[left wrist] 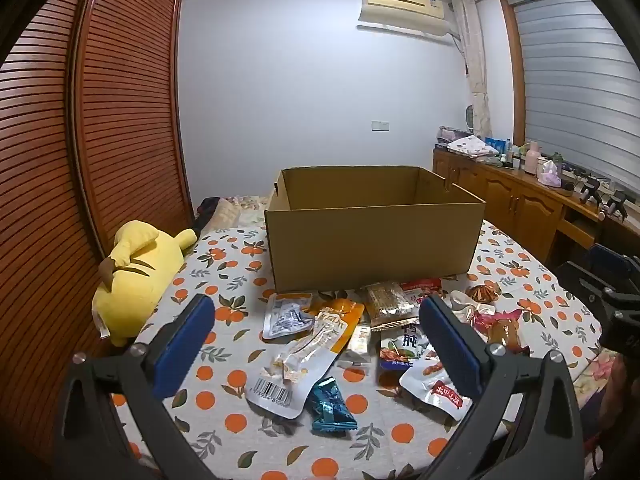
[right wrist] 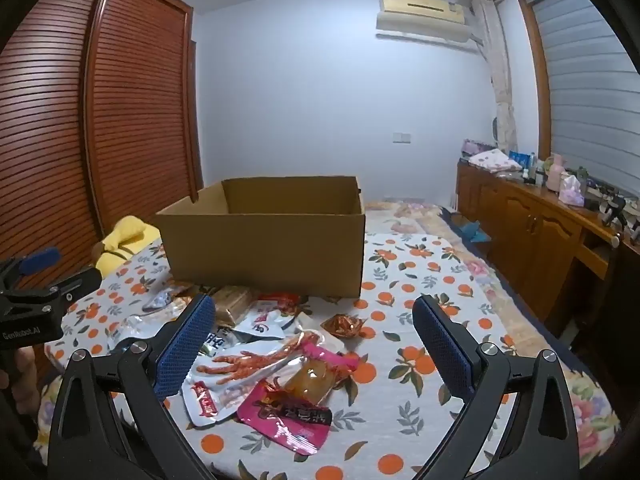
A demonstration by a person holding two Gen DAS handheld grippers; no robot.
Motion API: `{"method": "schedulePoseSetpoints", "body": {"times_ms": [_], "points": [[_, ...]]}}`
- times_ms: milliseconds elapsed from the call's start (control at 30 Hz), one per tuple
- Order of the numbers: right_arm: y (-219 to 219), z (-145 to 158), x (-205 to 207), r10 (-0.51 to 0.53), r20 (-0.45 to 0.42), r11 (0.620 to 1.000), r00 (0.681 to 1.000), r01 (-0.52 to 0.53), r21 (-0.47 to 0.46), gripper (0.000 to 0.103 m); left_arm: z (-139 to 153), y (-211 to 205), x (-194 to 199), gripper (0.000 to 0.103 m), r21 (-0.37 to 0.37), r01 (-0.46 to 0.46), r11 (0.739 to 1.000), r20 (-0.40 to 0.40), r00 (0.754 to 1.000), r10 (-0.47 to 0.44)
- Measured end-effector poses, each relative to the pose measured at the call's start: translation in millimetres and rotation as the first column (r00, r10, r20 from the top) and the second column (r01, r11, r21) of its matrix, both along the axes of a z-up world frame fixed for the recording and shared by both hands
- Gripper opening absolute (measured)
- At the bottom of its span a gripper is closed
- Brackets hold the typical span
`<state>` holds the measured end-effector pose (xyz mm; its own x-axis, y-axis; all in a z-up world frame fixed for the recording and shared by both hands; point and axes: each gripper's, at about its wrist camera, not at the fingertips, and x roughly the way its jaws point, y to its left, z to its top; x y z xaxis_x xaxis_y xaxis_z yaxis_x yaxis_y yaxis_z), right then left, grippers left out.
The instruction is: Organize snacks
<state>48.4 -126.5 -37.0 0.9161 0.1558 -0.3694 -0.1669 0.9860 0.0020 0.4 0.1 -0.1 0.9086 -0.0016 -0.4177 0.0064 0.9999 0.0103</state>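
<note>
An open cardboard box (left wrist: 372, 236) (right wrist: 264, 248) stands on a cloth with an orange-fruit print. Several snack packets lie in a loose heap in front of it. Among them are a clear packet with a barcode (left wrist: 296, 364), a teal wrapper (left wrist: 330, 406), a chicken-feet packet (right wrist: 244, 364) and a pink packet (right wrist: 288, 416). My left gripper (left wrist: 318, 316) hangs open above the left of the heap, nothing between its fingers. My right gripper (right wrist: 314, 316) hovers open over the right of the heap, also holding nothing. Each gripper shows at the edge of the other's view.
A yellow plush toy (left wrist: 136, 280) lies left of the box by a slatted wooden wardrobe (left wrist: 80, 140). A wooden cabinet (right wrist: 552, 232) with bottles and cloths runs along the right wall under a window blind. A small orange wrapper (right wrist: 344, 326) lies apart from the heap.
</note>
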Motion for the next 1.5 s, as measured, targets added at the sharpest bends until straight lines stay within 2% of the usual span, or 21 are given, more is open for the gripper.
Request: {"method": "schedulePoseSetpoints", "body": {"times_ms": [1500], "points": [[-5.8, -1.7, 2.8, -0.016, -0.003, 1.0, 1.0, 0.016, 0.004, 0.101, 6.6, 6.9, -4.0, 0.103, -0.005, -0.007, 1.0, 0.024, 1.0, 0.007]]}}
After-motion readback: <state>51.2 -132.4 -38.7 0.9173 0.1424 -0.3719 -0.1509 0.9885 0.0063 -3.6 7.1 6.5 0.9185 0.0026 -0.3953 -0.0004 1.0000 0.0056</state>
